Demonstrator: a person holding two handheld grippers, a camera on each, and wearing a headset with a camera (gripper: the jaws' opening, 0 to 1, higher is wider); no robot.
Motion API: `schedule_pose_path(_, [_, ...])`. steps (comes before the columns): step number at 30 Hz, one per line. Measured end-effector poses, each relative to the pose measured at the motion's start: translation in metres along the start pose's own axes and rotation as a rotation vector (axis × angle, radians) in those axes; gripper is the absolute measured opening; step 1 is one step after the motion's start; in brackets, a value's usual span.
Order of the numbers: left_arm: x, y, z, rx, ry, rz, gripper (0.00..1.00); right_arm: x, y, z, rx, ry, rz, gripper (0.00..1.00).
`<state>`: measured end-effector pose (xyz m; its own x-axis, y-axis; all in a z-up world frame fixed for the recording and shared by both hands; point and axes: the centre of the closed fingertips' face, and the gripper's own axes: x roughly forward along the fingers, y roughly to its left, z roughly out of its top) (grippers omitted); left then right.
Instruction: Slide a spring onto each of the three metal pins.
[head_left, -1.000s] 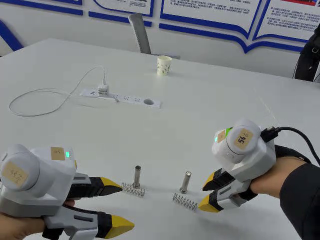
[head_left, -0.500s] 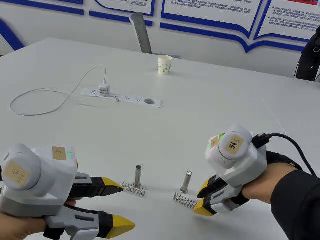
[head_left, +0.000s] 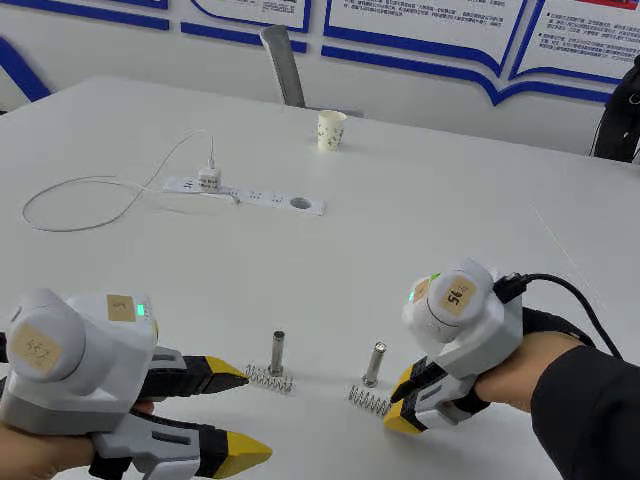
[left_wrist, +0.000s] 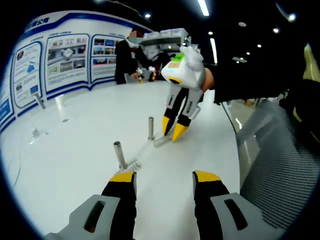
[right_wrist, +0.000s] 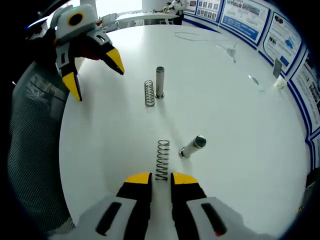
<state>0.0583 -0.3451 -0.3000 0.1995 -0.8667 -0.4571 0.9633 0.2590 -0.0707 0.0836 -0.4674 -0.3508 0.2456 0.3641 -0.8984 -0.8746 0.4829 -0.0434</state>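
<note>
Two short metal pins (head_left: 277, 351) (head_left: 376, 362) stand upright on the white table (head_left: 420, 220). A spring (head_left: 268, 377) lies at the foot of the left pin (right_wrist: 160, 81). A second spring (right_wrist: 162, 159) lies flat beside the right pin (right_wrist: 192, 146). My right gripper (right_wrist: 161, 177) is low over the table. Its jaws are narrowly open, with that spring's near end between the tips and thin gaps on both sides. My left gripper (left_wrist: 165, 177) is wide open and holds nothing, with its tips close to the left pin (left_wrist: 119, 154) and spring (left_wrist: 134, 165).
A white power strip (head_left: 245, 197) with a looping cable (head_left: 90, 190) lies mid-table. A paper cup (head_left: 329, 130) stands farther back, and a chair (head_left: 283, 65) is behind the table. A person (left_wrist: 127, 60) stands at the far side.
My right gripper has moved down and left, onto the near end of the right-hand spring. The left gripper, both pins and both springs have stayed put.
</note>
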Motion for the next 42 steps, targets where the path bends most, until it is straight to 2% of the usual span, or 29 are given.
schedule_pose_path(6, [0.0,0.0,-0.001,-0.002,0.002,0.0,0.46,0.003,-0.001,-0.003,-0.007,0.02,-0.002,0.15])
schedule_pose_path(16, [0.001,0.0,-0.001,-0.003,0.005,-0.003,0.46,0.003,0.001,-0.003,0.004,0.022,0.018,0.12])
schedule_pose_path(23, [0.002,-0.001,-0.002,0.0,0.011,-0.009,0.45,0.003,0.001,-0.004,0.057,0.014,0.026,0.12])
schedule_pose_path(32, [0.004,-0.006,-0.003,0.013,0.021,-0.022,0.45,0.003,0.003,-0.004,0.03,0.013,0.001,0.11])
schedule_pose_path(42, [0.008,-0.012,-0.003,0.029,0.024,-0.043,0.45,-0.007,0.012,0.001,-0.014,0.019,0.011,0.11])
